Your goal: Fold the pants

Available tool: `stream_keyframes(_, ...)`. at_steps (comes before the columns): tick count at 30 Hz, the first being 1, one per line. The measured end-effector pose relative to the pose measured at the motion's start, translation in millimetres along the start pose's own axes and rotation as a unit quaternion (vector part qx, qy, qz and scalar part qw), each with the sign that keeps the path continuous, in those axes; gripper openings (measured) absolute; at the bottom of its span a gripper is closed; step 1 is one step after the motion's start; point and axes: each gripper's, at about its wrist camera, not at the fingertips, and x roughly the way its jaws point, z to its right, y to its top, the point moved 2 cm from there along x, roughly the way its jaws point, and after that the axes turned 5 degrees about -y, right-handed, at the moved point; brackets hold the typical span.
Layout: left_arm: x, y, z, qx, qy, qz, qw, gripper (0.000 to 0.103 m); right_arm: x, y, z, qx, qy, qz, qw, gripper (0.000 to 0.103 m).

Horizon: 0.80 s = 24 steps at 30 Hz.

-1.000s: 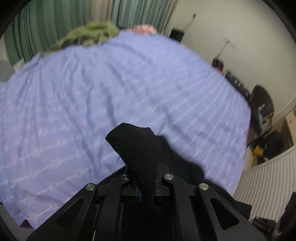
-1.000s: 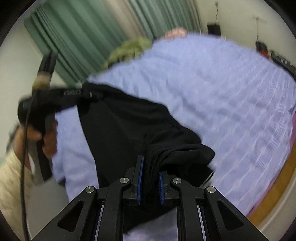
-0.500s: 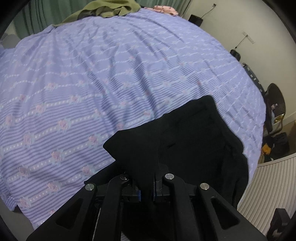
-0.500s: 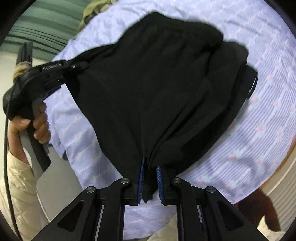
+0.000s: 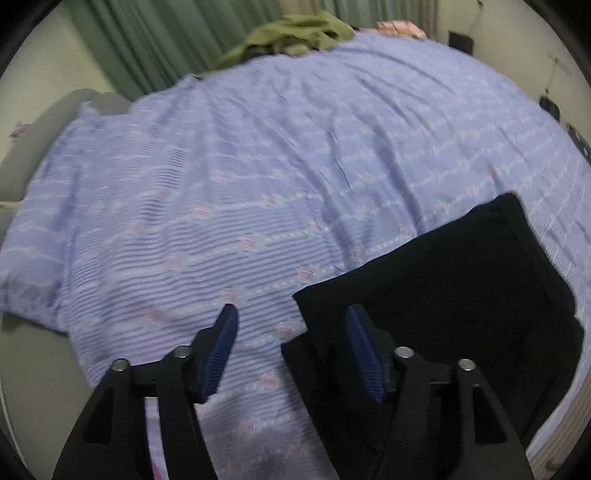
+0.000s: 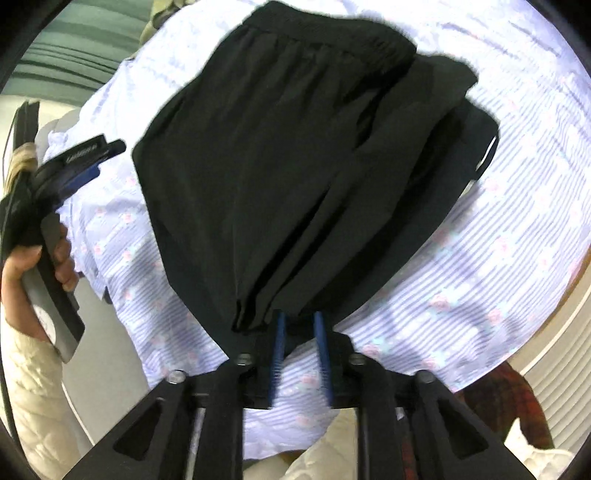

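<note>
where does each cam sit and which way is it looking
Left wrist: on the left gripper, angled down over the bedspread; its opening fingers show, nothing between them.
Right wrist: on the right gripper, looking down on the pants; its opening fingers, the left gripper, hand and sleeve show.
Shared: pants, bedspread.

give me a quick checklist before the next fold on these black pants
1. Left tongs let go of the pants: ok, opening, pads apart, cloth beside one pad but not pinched.
2. Right tongs let go: ok, opening, hem at the tips, not clamped.
3. Pants lying on the bed sheet: ok, folded stack rests flat.
4. Layers lined up: not ok, lower layers stick out past the top one at the waistband end.
5. Drawstring tucked in: not ok, a loop pokes out at the side.
6. Olive cloth out of the way: ok, far end of the bed.
</note>
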Motion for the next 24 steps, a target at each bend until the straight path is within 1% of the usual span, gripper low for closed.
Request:
stream_keyframes(1,-15.0,-5.0,-0.9,-0.008,-0.001,0.014,0.9999,0.067,-8.5,1.5,3.1,-0.012,-0.002,0.013,1.000,0.040)
stream_keyframes(2,-26.7,-8.9,-1.1,-0.016,-0.003,0.022,0.9996,0.067,-15.0,2.0,4.6,-0.022,-0.005,0.027,0.999,0.050)
stream_keyframes(3,-39.9,-13.5,0.0,-0.024,-0.010,0.031,0.9992,0.069,-27.2,4.0,10.1,-0.040,-0.008,0.046,0.998,0.058)
stream_keyframes(4,-52.5,-19.5,2.1,-0.032,-0.017,0.038,0.9986,0.072,-35.5,5.8,14.5,-0.051,-0.009,0.057,0.997,0.060)
stream_keyframes(5,-65.3,-26.4,5.5,-0.037,-0.019,0.046,0.9981,0.072,-50.8,8.2,23.0,-0.071,-0.010,0.077,0.994,0.064)
stream_keyframes(6,-79.2,-33.6,12.0,-0.041,-0.017,0.056,0.9974,0.072,-61.9,10.7,29.9,-0.086,-0.010,0.090,0.992,0.066)
stream_keyframes(7,-94.7,-41.8,18.5,-0.046,-0.013,0.066,0.9967,0.074,-71.1,13.3,36.0,-0.096,-0.008,0.099,0.990,0.066)
stream_keyframes(9,-118.2,-52.9,33.6,-0.056,-0.009,0.080,0.9952,0.080,-94.5,19.2,51.0,-0.126,-0.004,0.123,0.984,0.070)
stream_keyframes(10,-137.4,-63.8,48.0,-0.063,-0.011,0.091,0.9938,0.081,-107.8,21.7,61.4,-0.142,-0.001,0.136,0.981,0.072)
stream_keyframes(11,-152.3,-71.7,60.3,-0.067,-0.008,0.099,0.9928,0.082,-121.4,23.9,71.2,-0.160,0.001,0.151,0.976,0.075)
stream_keyframes(13,-182.8,-88.4,90.1,-0.082,0.008,0.118,0.9896,0.089,-144.7,27.8,89.2,-0.189,0.006,0.172,0.967,0.078)
stream_keyframes(15,-210.6,-102.2,120.8,-0.103,0.020,0.134,0.9854,0.092,-176.1,34.2,116.5,-0.226,0.008,0.195,0.954,0.081)
stream_keyframes(16,-223.9,-109.4,137.9,-0.116,0.025,0.141,0.9829,0.094,-184.7,35.7,122.7,-0.238,0.008,0.201,0.950,0.082)
stream_keyframes(18,-247.6,-121.8,171.8,-0.141,0.032,0.152,0.9777,0.098,-210.5,39.3,144.4,-0.272,0.013,0.216,0.937,0.086)
stream_keyframes(19,-258.7,-128.4,189.6,-0.154,0.037,0.157,0.9748,0.099,-228.1,41.9,160.2,-0.292,0.015,0.227,0.929,0.086)
stream_keyframes(21,-275.8,-138.7,218.1,-0.177,0.042,0.165,0.9694,0.101,-252.6,43.4,179.4,-0.320,0.014,0.249,0.914,0.088)
stream_keyframes(22,-287.8,-144.9,239.7,-0.191,0.043,0.169,0.9658,0.102,-262.3,44.3,187.5,-0.328,0.012,0.255,0.909,0.088)
stream_keyframes(24,-301.2,-151.4,266.2,-0.204,0.044,0.173,0.9625,0.103,-291.3,45.1,214.4,-0.353,0.015,0.273,0.895,0.089)
